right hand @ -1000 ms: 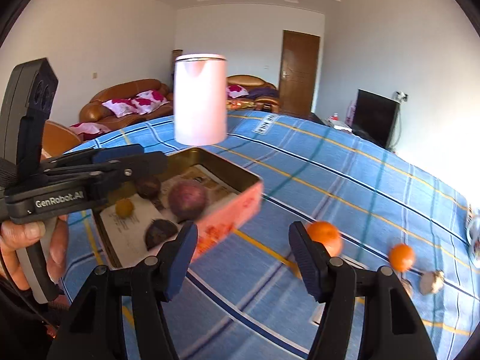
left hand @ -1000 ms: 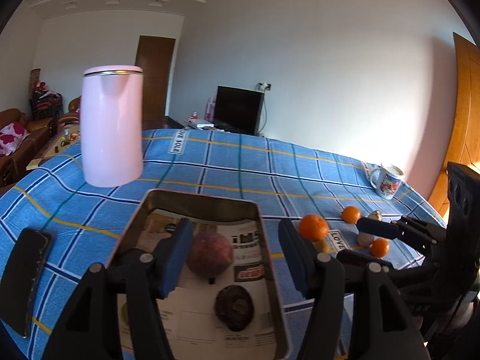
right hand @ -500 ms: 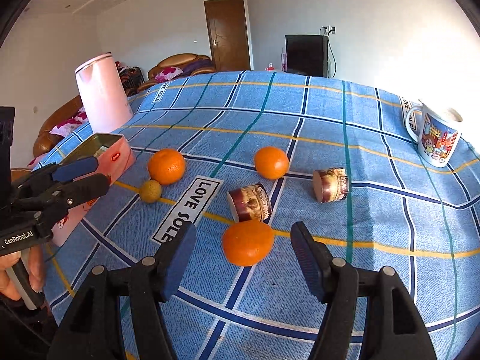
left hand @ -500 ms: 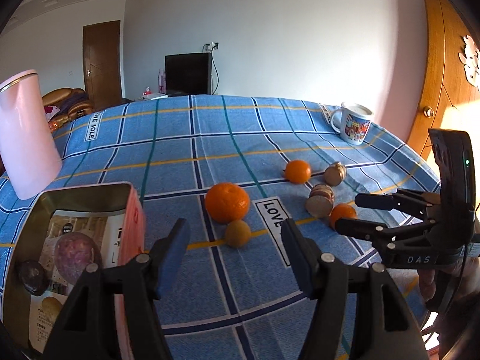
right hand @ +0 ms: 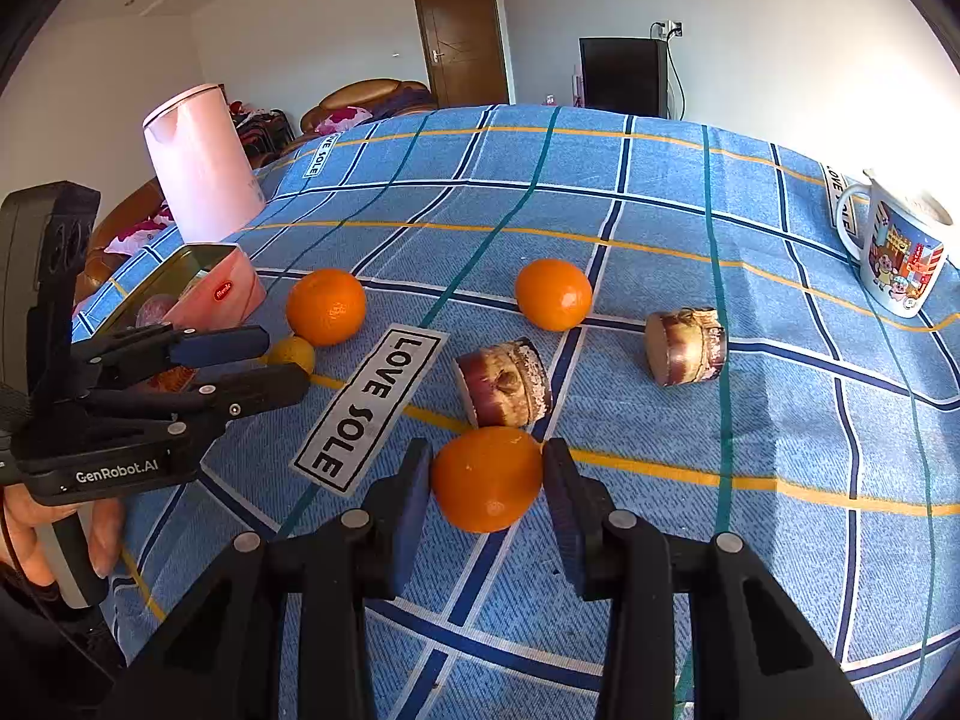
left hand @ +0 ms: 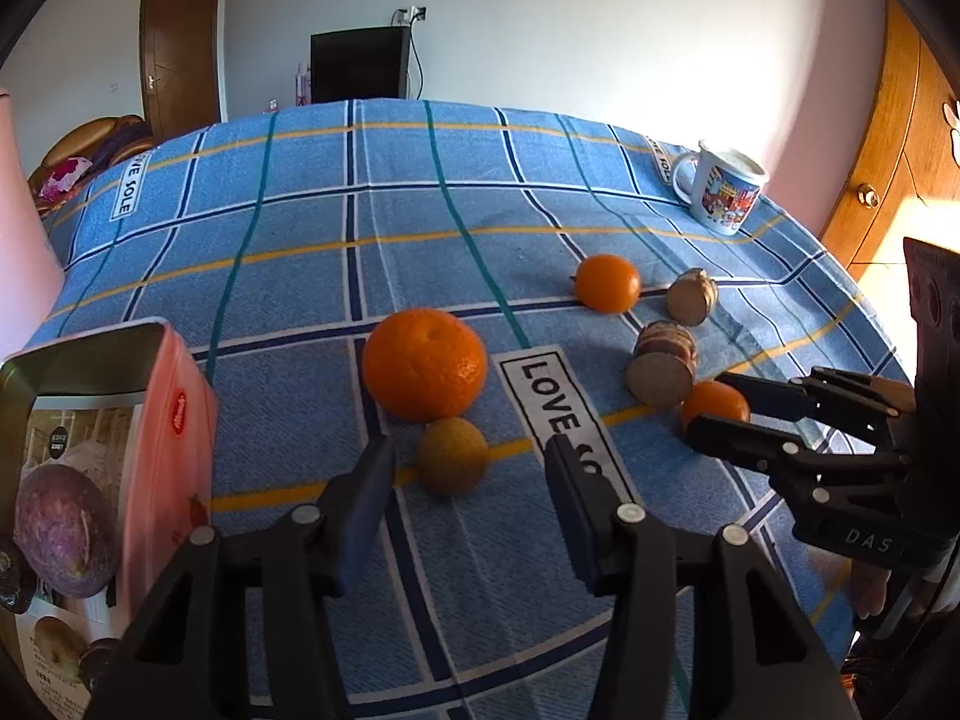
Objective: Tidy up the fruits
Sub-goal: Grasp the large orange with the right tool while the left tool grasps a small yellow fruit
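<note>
Blue plaid cloth (right hand: 660, 228) covers the table under both your claws. Your right gripper (right hand: 487, 477) has its pads against both sides of an orange (right hand: 487, 477) (it rests on the cloth, so a firm grip cannot be confirmed). Just ahead of that claw lies a cut sugarcane piece (right hand: 504, 383), with a second piece (right hand: 687, 345) ahead to the right and another orange (right hand: 553, 294) beyond. Your left gripper (left hand: 468, 477) stands wide open and holds nothing; a small yellow fruit (left hand: 453, 455) sits between its fingertips, touching neither. Just past that is a large orange (left hand: 425, 365). Left of this claw is the pink tin (left hand: 162, 414), holding a purple fruit (left hand: 63, 531). Far right stands a cartoon mug (left hand: 723, 195).
</note>
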Demonstrator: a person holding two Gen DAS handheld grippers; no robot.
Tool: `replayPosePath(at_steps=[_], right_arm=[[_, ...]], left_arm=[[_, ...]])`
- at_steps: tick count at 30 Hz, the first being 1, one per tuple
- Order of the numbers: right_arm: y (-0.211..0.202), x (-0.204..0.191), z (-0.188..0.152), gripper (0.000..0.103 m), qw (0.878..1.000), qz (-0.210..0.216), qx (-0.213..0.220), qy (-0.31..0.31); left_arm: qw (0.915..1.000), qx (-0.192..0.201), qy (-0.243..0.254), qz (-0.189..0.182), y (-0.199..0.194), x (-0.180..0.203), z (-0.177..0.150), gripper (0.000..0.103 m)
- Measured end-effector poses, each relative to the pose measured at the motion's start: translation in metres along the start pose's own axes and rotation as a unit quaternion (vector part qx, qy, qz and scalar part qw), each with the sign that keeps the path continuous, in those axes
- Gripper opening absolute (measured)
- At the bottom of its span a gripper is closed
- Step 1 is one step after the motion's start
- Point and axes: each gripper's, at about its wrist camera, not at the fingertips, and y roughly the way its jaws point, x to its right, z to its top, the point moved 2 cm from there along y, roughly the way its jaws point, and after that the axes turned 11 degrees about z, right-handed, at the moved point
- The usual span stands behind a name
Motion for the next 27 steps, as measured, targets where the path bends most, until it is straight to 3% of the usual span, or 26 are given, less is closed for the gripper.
replayPosePath(at_steps=[8, 27], right_arm=[[0.000, 0.001, 0.000, 0.039, 1.000, 0.003, 0.000, 0.004], [-0.028, -0.010, 0.000, 0.038, 0.997, 0.002, 0.076, -0.029]], left_arm=[[0.9998, -0.007, 0.004, 0.015, 0.007, 0.003, 0.004, 0.026], [0.9960, 0.089, 0.001, -0.003, -0.030, 0.000, 0.004, 0.026]])
